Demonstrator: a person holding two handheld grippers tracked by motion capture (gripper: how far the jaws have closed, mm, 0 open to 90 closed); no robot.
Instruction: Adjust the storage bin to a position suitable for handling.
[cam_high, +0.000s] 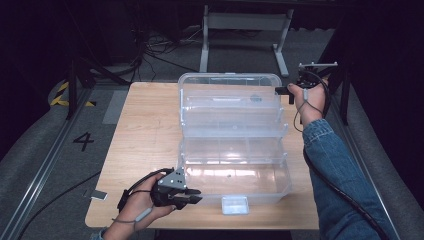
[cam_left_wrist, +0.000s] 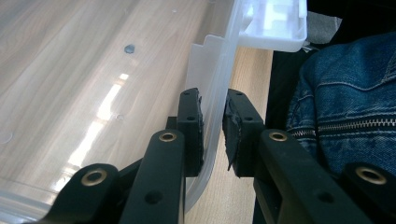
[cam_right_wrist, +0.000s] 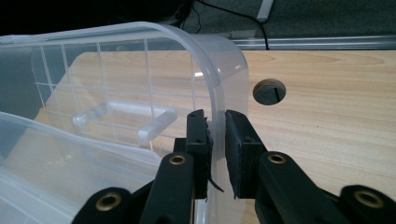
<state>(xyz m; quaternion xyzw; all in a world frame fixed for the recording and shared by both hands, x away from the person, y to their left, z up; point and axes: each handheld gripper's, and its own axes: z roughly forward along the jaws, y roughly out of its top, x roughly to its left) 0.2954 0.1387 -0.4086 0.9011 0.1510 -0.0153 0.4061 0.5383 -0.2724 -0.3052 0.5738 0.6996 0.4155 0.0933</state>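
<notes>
A clear plastic storage box (cam_high: 235, 175) stands on the wooden table (cam_high: 145, 135) with its lid (cam_high: 230, 100) swung up and back. My left gripper (cam_high: 192, 196) is at the box's near left corner. In the left gripper view its jaws (cam_left_wrist: 214, 126) are shut on the front wall (cam_left_wrist: 217, 88), one pad inside and one outside. My right gripper (cam_high: 280, 90) is at the lid's far right corner. In the right gripper view it (cam_right_wrist: 215, 140) is shut on the lid's curved rim (cam_right_wrist: 229, 70). A clear handle (cam_right_wrist: 126, 116) shows through the lid.
The box's white latch (cam_high: 235, 205) hangs over the table's near edge. A round cable hole (cam_right_wrist: 269, 91) lies in the tabletop right of the lid. A denim sleeve (cam_high: 330, 165) runs along the table's right side. Metal frame legs (cam_high: 205, 45) stand beyond the far edge.
</notes>
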